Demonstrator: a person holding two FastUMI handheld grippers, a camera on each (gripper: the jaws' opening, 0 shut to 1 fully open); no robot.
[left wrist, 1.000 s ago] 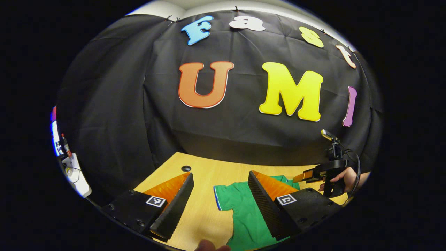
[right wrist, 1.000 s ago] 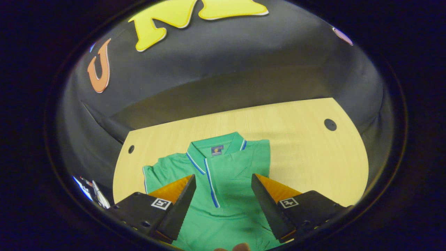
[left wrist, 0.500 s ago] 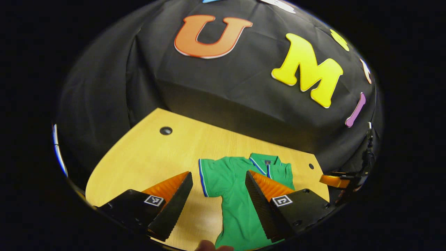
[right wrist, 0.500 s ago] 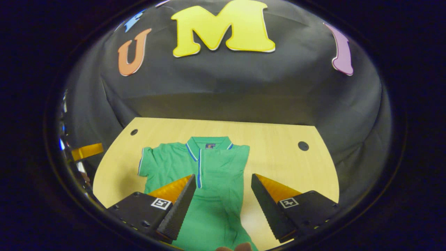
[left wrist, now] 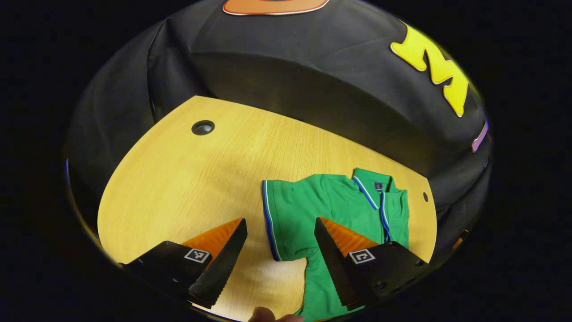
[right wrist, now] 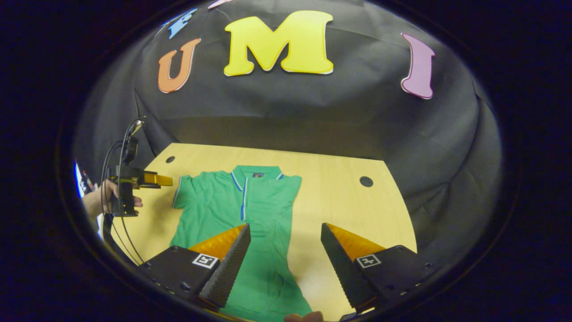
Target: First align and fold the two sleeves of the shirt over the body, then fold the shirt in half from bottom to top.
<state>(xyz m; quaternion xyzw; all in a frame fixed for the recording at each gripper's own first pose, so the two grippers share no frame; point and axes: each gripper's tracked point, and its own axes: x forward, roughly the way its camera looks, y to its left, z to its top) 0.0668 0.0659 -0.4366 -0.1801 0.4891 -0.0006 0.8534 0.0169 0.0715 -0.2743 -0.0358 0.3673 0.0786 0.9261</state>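
My left gripper (left wrist: 279,243) hangs wide open and empty above the wooden table (left wrist: 187,179), fingers astride the striped cuff of the outspread sleeve (left wrist: 286,214). The green shirt (right wrist: 243,214) lies flat, long axis running away from me, collar (right wrist: 256,172) toward the booth wall. My right gripper (right wrist: 285,248) gapes empty over its lower body; its view catches my hand (right wrist: 96,201) holding the left one

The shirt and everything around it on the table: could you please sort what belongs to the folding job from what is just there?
Job:
green shirt
its spread sleeve
left gripper, open
right gripper, open

Just there:
wooden table
cable holes in the tabletop
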